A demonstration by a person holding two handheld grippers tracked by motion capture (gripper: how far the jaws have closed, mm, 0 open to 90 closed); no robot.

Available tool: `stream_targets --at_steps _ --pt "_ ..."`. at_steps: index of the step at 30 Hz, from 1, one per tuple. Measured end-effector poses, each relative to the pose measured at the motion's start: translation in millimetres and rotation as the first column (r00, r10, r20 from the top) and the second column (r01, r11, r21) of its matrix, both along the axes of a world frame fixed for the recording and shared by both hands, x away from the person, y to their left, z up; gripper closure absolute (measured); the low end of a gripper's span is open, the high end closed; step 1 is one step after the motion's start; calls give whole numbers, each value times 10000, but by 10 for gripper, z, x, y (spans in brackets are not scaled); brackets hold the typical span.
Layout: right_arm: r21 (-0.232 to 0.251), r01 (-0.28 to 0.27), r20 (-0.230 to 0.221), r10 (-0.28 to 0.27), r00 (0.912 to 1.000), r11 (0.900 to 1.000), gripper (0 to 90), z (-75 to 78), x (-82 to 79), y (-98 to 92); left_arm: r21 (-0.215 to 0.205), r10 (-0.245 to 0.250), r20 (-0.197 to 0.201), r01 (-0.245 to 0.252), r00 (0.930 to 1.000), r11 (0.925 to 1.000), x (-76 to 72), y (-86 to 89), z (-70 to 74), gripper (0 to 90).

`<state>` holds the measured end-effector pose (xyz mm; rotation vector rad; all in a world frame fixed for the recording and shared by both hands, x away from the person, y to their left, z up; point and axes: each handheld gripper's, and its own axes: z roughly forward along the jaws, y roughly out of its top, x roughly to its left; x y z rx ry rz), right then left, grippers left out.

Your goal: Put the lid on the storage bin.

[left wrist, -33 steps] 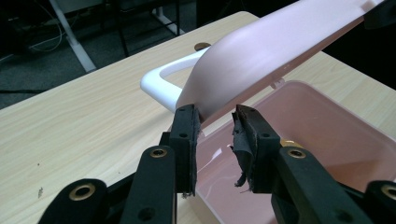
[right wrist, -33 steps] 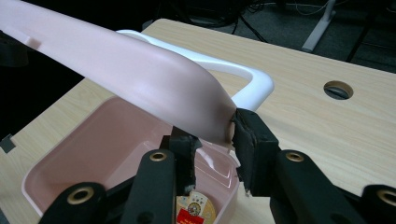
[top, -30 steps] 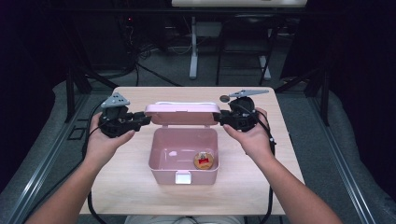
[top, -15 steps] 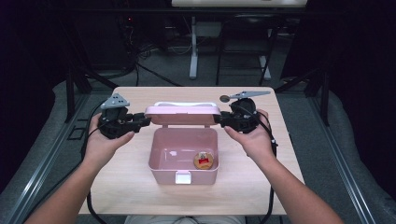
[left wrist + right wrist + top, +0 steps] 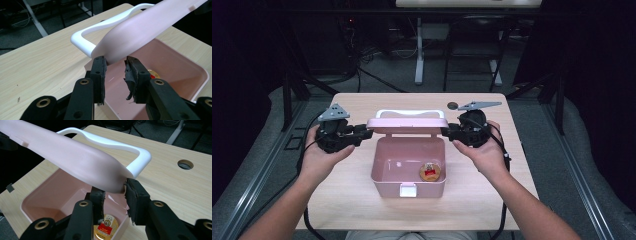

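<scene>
A pink box [image 5: 387, 186] stands open in the middle of the table, with a small round gold and red tin [image 5: 430, 171] in its right front corner. Its pink lid [image 5: 406, 125], with a white handle [image 5: 409, 113], is held up over the box's back edge. My left gripper [image 5: 368, 132] is shut on the lid's left end, and my right gripper [image 5: 446, 131] is shut on its right end. In the left gripper view the lid [image 5: 150, 27] runs up from between my jaws [image 5: 115, 62]. The right gripper view shows the lid's corner [image 5: 75, 157] clamped in that gripper [image 5: 115, 188], with the tin [image 5: 106, 226] below.
The wooden table [image 5: 492, 200] has a round cable hole [image 5: 452, 105] at the back right, behind my right gripper. Dark floor, cables and a desk frame [image 5: 419, 50] lie beyond the table's far edge.
</scene>
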<state>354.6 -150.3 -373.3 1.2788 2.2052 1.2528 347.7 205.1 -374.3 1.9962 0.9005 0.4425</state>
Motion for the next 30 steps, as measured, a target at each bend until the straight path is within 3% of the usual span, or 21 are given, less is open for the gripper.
stream_targets --at_steps 19,30 --pt "-130 -155 -25 155 9999 9998 671 -55 -91 1 52 -168 -88 168 9998 9998 -58 19 -43 686" --pt "-59 -262 -50 262 9996 9996 669 -72 -106 -15 44 34 35 -34 10000 10000 -58 71 -38 636"
